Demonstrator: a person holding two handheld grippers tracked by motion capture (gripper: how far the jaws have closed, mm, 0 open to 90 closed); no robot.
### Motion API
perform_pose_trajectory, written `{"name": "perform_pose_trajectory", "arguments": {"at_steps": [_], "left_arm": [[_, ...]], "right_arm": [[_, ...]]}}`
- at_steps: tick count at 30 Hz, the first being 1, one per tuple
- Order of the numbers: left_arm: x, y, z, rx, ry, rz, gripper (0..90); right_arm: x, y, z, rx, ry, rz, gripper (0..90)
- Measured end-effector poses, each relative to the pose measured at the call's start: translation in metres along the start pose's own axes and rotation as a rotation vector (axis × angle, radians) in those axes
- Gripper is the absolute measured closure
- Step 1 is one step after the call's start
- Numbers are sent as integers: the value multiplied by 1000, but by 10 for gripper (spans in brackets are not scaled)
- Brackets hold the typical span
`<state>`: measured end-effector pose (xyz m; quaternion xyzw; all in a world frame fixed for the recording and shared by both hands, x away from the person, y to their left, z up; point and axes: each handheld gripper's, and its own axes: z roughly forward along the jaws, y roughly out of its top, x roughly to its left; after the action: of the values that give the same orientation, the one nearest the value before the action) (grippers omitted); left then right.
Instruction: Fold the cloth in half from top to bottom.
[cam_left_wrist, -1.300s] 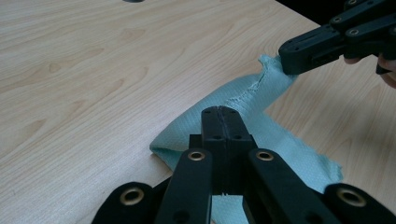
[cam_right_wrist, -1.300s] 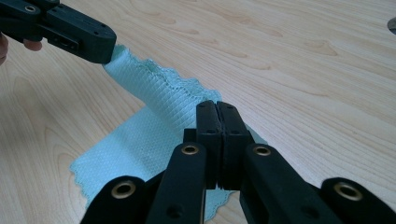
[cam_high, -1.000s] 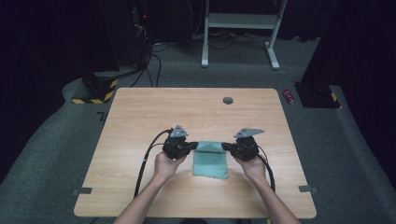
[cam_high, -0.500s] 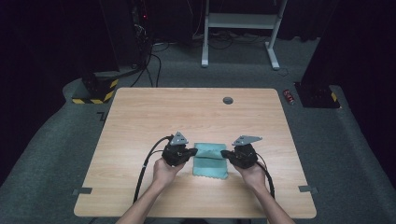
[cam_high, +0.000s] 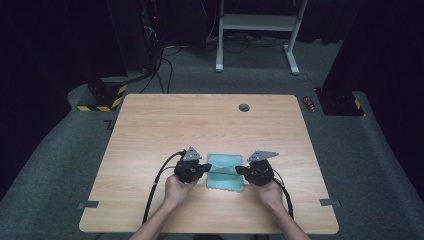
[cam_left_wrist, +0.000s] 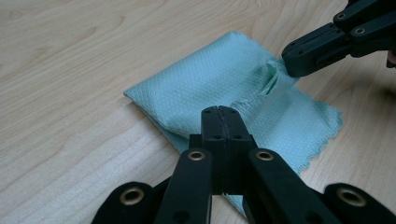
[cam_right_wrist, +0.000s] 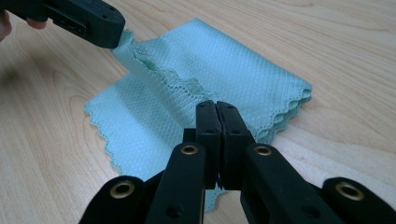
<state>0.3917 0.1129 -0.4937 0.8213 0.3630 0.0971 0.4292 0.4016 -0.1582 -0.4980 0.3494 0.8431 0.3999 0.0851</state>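
A teal cloth (cam_high: 226, 176) lies partly folded on the wooden table (cam_high: 200, 125), near the front edge. My left gripper (cam_high: 206, 168) is shut on the cloth's left side and my right gripper (cam_high: 239, 170) on its right side. In the left gripper view my jaws (cam_left_wrist: 219, 111) are closed over the cloth (cam_left_wrist: 201, 88), and the right gripper (cam_left_wrist: 292, 58) pinches a raised ridge of fabric opposite. In the right gripper view my jaws (cam_right_wrist: 217, 106) are closed above the scalloped hem of the cloth (cam_right_wrist: 233, 65), while the left gripper (cam_right_wrist: 114, 35) pinches the far end of the ridge.
A round grey grommet (cam_high: 244, 107) sits in the table's far part. Beyond the table stand a white frame (cam_high: 260, 30), a yellow-and-black striped base (cam_high: 100, 100) with cables, and a small red can (cam_high: 310, 103) on the floor.
Both hands have come a little lower and nearer the table's front edge, with the cloth's lifted fold still pinched between them.
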Motion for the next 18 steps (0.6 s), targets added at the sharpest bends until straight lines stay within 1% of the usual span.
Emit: {"name": "perform_pose_trajectory", "arguments": {"at_steps": [3,4,7,8,11,14,17,18], "left_arm": [[-2,-3,0,7,-4,9,900],[-3,-4,1,8,-2,6,900],[-3,-6,2,20,-5,8,900],[-4,-7,2,24,-6,8,900],[-5,-9,2,29,-6,10,900],[-5,-11,2,29,-7,6,900],[-6,-12,2,33,-10,11,900],[-6,-12,2,33,-10,14,900]], "right_arm": [[0,-4,-1,-4,8,3,884],[1,-5,-2,-6,9,7,884],[4,-9,-2,-3,2,-5,883],[4,-9,-1,-4,-2,-17,882],[5,-10,0,2,2,-9,882],[7,-10,-1,2,4,-27,882],[8,-13,-1,6,7,-26,882],[8,-14,-1,10,7,-19,882]]}}
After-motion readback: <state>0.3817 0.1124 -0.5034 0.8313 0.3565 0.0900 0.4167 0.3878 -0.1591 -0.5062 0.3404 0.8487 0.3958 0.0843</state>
